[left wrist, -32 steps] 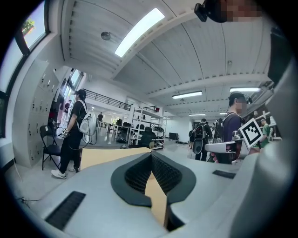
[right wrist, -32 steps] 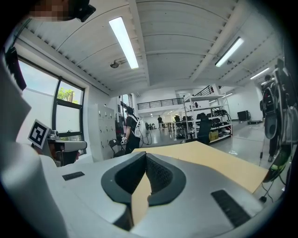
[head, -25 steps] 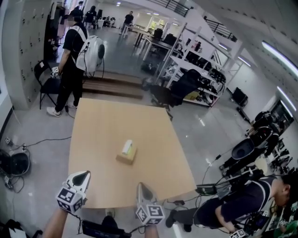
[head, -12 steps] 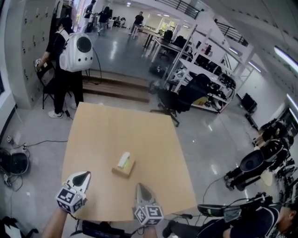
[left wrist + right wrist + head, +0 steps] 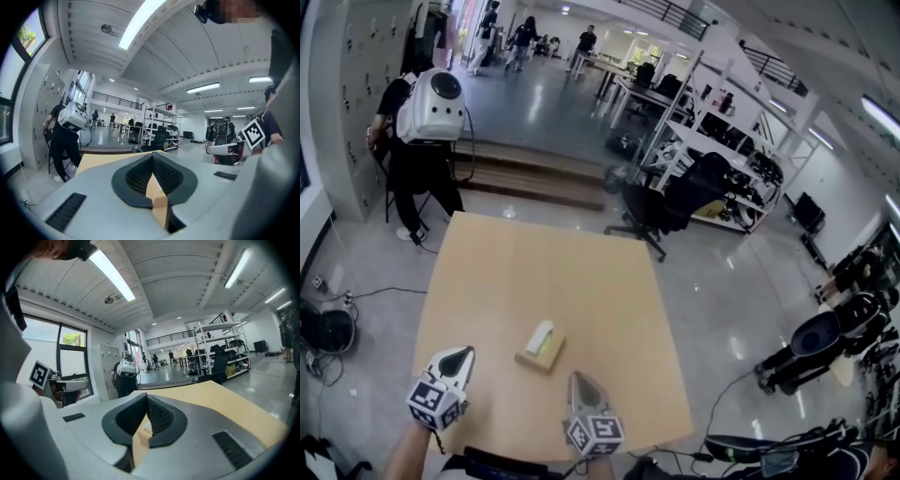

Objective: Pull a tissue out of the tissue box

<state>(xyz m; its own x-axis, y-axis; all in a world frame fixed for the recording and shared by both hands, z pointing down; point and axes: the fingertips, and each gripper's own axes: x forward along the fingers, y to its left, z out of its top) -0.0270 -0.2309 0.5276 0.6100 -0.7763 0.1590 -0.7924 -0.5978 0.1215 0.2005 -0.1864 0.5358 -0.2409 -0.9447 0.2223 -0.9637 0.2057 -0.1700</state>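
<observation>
- Head view: the tissue box (image 5: 541, 351) lies on the wooden table (image 5: 534, 262), toward its near edge, with a white tissue (image 5: 540, 335) standing out of its top slot. The left gripper (image 5: 464, 355) hangs over the near edge with the box at about 3 o'clock from its tips. The right gripper (image 5: 578, 380) has the box at about 10 o'clock. Both are near the box but apart from it. A person with a white backpack (image 5: 429, 105) stands beyond the far corner, at about 11 o'clock.
- Left gripper view: the left gripper (image 5: 152, 158) is clenched, its ribbed pads meeting at the tips with nothing caught between them. Only tabletop shows past them, along with a small tan block that is likely the box.
- Right gripper view: the right gripper (image 5: 146, 399) is also clenched and empty. A bit of white, probably the tissue, shows low in the gap beyond its pads.
- Progress, as I judge it: nothing is done yet. The reach, an opening of the jaws, the pinch on the tissue and the pull all remain.
</observation>
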